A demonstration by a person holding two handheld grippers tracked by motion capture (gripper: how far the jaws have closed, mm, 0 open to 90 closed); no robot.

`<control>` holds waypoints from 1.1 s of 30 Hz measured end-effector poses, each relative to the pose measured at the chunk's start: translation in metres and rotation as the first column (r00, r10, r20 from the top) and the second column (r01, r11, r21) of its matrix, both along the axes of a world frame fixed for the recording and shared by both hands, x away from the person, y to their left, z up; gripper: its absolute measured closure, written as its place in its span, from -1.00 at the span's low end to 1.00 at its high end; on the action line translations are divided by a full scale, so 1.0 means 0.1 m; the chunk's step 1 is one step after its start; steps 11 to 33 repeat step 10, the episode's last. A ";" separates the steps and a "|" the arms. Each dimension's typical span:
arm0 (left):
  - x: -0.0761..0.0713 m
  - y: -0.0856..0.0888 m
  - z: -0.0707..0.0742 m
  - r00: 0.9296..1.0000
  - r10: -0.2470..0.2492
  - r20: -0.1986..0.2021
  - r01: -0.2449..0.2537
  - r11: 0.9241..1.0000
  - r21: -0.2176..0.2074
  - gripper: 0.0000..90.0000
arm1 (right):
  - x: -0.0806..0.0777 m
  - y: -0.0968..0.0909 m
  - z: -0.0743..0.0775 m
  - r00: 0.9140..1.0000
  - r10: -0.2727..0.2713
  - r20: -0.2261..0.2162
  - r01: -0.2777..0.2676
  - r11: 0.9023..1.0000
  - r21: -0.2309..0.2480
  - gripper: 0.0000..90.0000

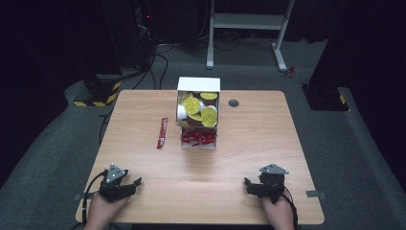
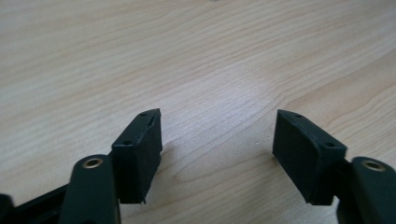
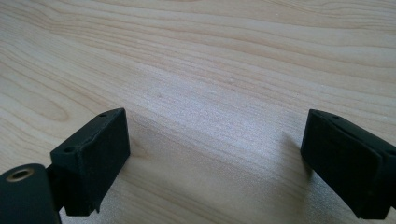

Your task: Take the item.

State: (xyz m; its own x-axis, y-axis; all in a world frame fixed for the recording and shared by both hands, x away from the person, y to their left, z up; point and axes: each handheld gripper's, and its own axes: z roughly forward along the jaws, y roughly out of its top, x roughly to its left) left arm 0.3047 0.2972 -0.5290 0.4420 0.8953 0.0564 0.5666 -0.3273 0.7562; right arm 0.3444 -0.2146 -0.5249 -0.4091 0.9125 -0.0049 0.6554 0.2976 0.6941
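My left gripper (image 1: pixel 132 178) rests low at the front left of the wooden table (image 1: pixel 249 139), held by a hand. Its jaws stand wide apart in the left gripper view (image 2: pixel 217 135), with only bare wood between them. At the front right, my right gripper (image 1: pixel 253 184) is also open, with nothing between its black pads (image 3: pixel 95 156). A white box (image 1: pixel 198 85) at the middle back holds yellow-lidded cups (image 1: pixel 192 104) and red packets (image 1: pixel 197 138). A single red sachet (image 1: pixel 162 132) lies flat to the left of the box.
A small round grommet (image 1: pixel 233 103) sits in the tabletop right of the box. Beyond the table are a white desk frame (image 1: pixel 249 28), cables on the floor and a black-and-yellow striped base (image 1: pixel 98 93). Bare wood separates both grippers from the box.
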 end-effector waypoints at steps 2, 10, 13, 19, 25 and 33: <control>0.03 0.03 -0.01 0.999 0.027 -0.040 -0.029 0.998 -0.050 -0.45 | 0.00 0.00 0.00 1.000 0.001 0.001 -0.001 1.000 -0.002 -0.82; 0.04 0.01 -0.01 0.999 0.022 -0.036 -0.023 0.999 -0.036 -0.54 | 0.00 0.00 0.00 1.000 0.001 0.001 -0.001 1.000 -0.002 -0.82; 0.04 0.01 -0.01 0.999 0.022 -0.036 -0.023 0.999 -0.036 -0.54 | 0.00 0.00 0.00 1.000 0.001 0.001 -0.001 1.000 -0.002 -0.82; 0.04 0.01 -0.01 0.999 0.022 -0.036 -0.023 0.999 -0.036 -0.54 | 0.00 0.00 0.00 1.000 0.001 0.001 -0.001 1.000 -0.002 -0.82; 0.04 0.01 -0.01 0.999 0.022 -0.036 -0.023 0.999 -0.036 -0.54 | 0.00 0.00 0.00 1.000 0.001 0.001 -0.001 1.000 -0.002 -0.82; 0.04 0.01 -0.01 0.999 0.022 -0.036 -0.023 0.999 -0.036 -0.54 | 0.00 0.00 0.00 1.000 0.001 0.001 -0.001 1.000 -0.002 -0.82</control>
